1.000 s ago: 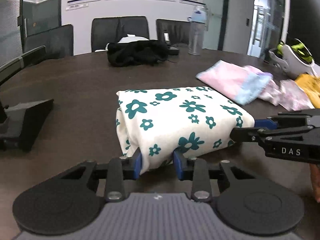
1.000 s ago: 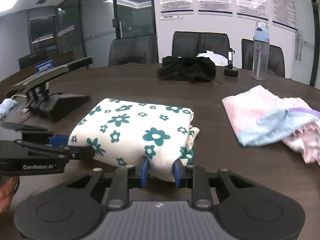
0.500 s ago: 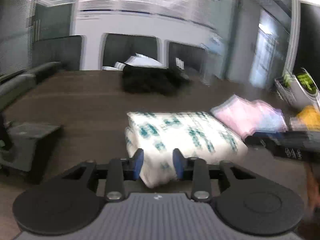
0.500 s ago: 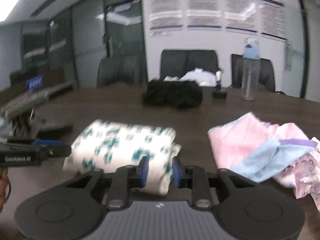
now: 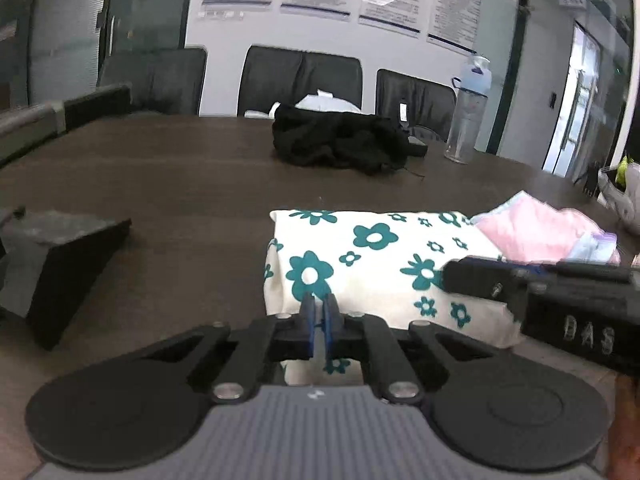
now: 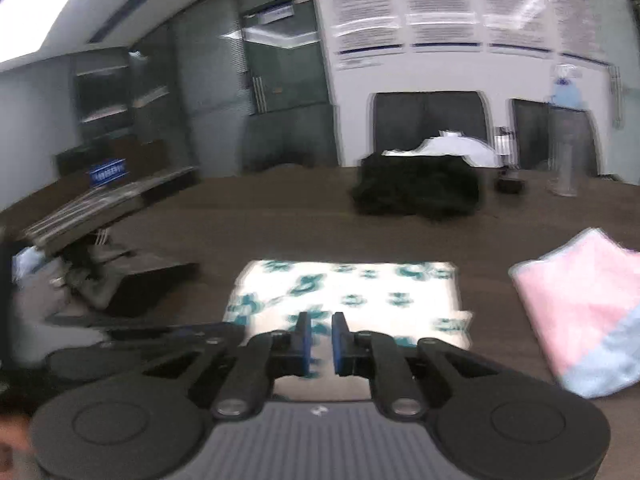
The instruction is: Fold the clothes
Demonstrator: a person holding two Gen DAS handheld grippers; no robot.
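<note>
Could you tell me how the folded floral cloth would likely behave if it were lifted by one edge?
The floral cloth looks soft and layered, with rounded, puffy folds, so it would probably droop and start unfolding rather than stay flat. It seems light for its bulk. On the smooth dark table it would likely slide easily when pushed, bunching at the edge.

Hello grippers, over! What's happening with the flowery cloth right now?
Left gripper shut, right gripper closing, nothing gripped. Flowery cloth folded on table. Pink cloth beside it, not blocking.
</note>
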